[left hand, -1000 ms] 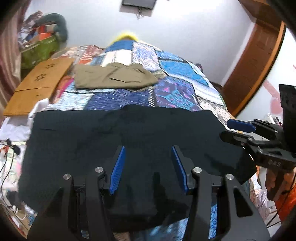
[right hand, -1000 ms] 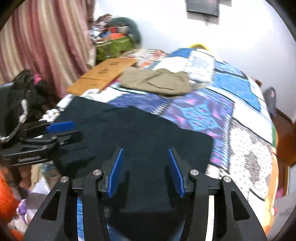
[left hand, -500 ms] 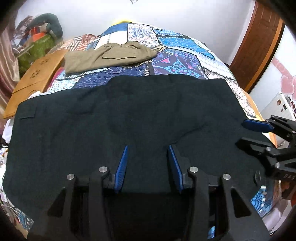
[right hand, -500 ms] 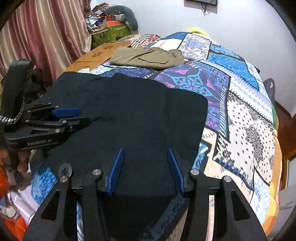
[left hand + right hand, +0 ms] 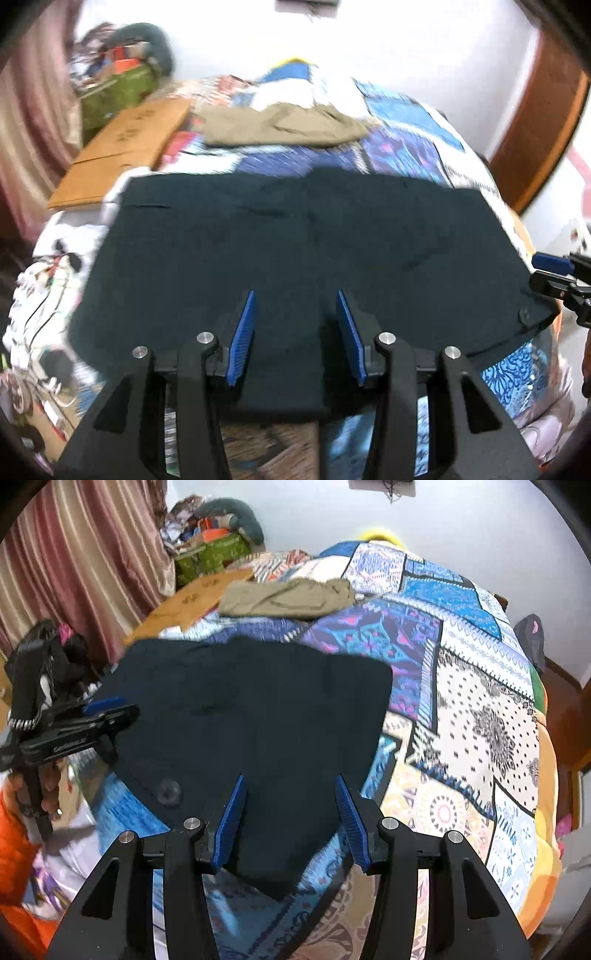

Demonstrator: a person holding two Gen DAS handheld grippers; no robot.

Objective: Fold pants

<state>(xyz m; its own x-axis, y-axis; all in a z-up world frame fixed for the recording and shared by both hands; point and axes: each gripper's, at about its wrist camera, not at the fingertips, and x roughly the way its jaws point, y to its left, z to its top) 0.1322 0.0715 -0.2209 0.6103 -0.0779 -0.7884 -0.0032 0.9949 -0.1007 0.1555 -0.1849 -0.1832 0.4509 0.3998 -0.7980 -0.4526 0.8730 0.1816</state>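
Observation:
Dark navy pants lie spread flat across the near part of a patchwork bedspread, their button near the front edge. My left gripper hovers over the near hem, open, with cloth showing below the gap and not pinched. My right gripper hangs over the pants' near right corner. Its jaws are opening, and the pads do not press on the cloth under them. Each gripper shows in the other's view: the right gripper at the right edge, the left gripper at the left.
Folded khaki pants lie farther back on the bedspread. A flat cardboard sheet and a green bag sit at the back left by a striped curtain. A wooden door stands at the right.
Both grippers have sunk a little towards the pants. The left one went forward over the cloth, then drew back to the near hem. The right one's jaws have widened slightly.

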